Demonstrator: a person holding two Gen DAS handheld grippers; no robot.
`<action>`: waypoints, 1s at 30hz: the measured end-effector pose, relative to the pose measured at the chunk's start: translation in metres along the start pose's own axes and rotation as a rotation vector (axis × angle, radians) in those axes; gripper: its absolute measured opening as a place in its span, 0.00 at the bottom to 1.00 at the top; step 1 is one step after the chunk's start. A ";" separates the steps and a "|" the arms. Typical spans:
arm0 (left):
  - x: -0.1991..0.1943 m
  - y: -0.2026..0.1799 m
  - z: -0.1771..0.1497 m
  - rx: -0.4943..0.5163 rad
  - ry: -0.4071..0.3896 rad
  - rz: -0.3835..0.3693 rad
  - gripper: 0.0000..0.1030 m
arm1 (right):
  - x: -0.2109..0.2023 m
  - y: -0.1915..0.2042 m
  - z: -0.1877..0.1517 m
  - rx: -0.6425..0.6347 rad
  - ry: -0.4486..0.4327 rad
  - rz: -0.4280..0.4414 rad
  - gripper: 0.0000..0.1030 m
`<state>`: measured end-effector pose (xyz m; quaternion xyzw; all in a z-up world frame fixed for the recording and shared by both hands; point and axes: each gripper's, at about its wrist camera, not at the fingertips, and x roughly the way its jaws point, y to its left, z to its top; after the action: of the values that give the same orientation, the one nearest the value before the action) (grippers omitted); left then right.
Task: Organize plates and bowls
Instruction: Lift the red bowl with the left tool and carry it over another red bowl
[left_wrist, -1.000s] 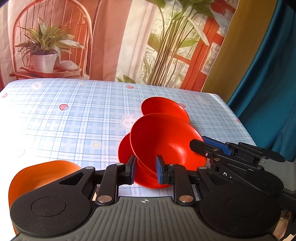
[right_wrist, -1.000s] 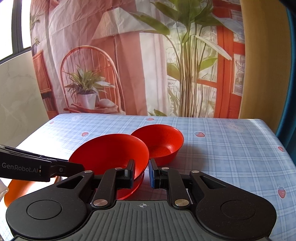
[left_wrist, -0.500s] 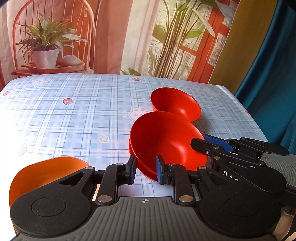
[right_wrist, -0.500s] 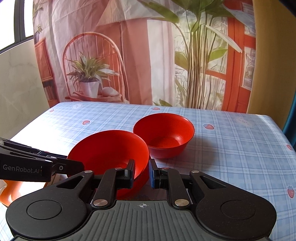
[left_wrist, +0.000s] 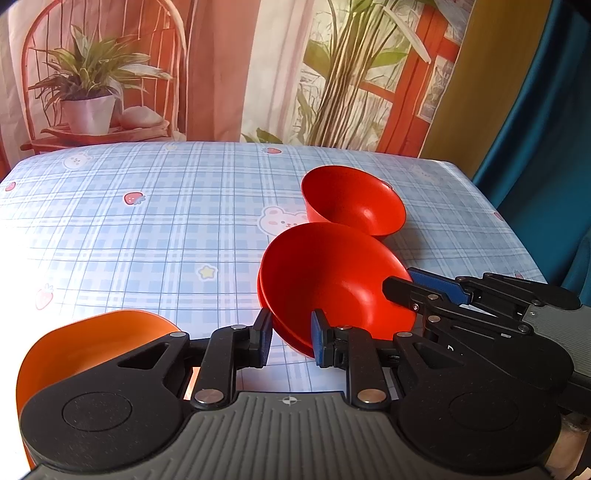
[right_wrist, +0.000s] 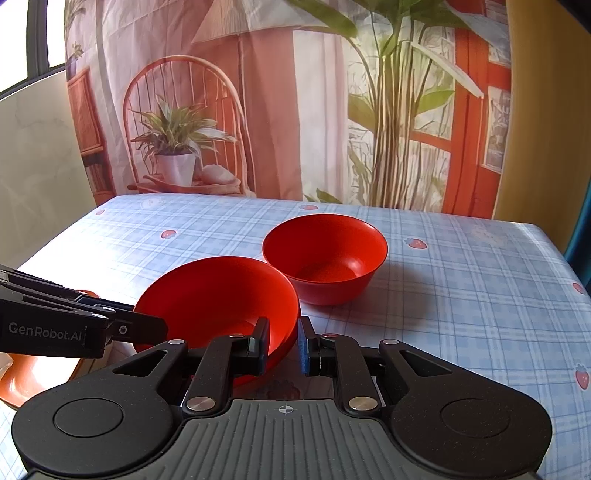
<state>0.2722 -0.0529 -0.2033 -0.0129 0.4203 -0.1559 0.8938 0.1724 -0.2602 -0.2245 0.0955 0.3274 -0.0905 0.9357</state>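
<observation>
Both the left gripper (left_wrist: 290, 341) and right gripper (right_wrist: 282, 343) are clamped on the near red bowl's (left_wrist: 332, 291) rim, seemingly seating it on the plate (left_wrist: 267, 314) beneath; next comes release.

The left gripper (left_wrist: 289, 338) is clamped on the near rim of the wide red bowl (left_wrist: 332, 288), which sits in a second like one whose rim shows just under it, on the checked tablecloth (left_wrist: 166, 229). The right gripper (left_wrist: 402, 290) comes in from the right of that bowl and grips its right rim. A smaller red bowl (left_wrist: 354, 205) stands just behind the wide bowl, and an orange bowl (left_wrist: 85, 343) lies to its near left, partly hidden by the left gripper's body.
</observation>
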 end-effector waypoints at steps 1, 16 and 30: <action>0.000 0.000 0.000 -0.001 0.001 0.000 0.23 | 0.000 0.000 0.000 0.000 0.000 0.000 0.16; -0.004 0.004 0.005 -0.028 -0.013 0.010 0.35 | -0.004 -0.005 0.000 0.003 -0.007 -0.015 0.16; -0.011 0.006 0.033 -0.021 -0.077 0.013 0.35 | -0.009 -0.025 0.019 0.003 -0.061 -0.045 0.16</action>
<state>0.2920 -0.0475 -0.1742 -0.0255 0.3874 -0.1452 0.9101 0.1715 -0.2885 -0.2072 0.0868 0.3007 -0.1150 0.9428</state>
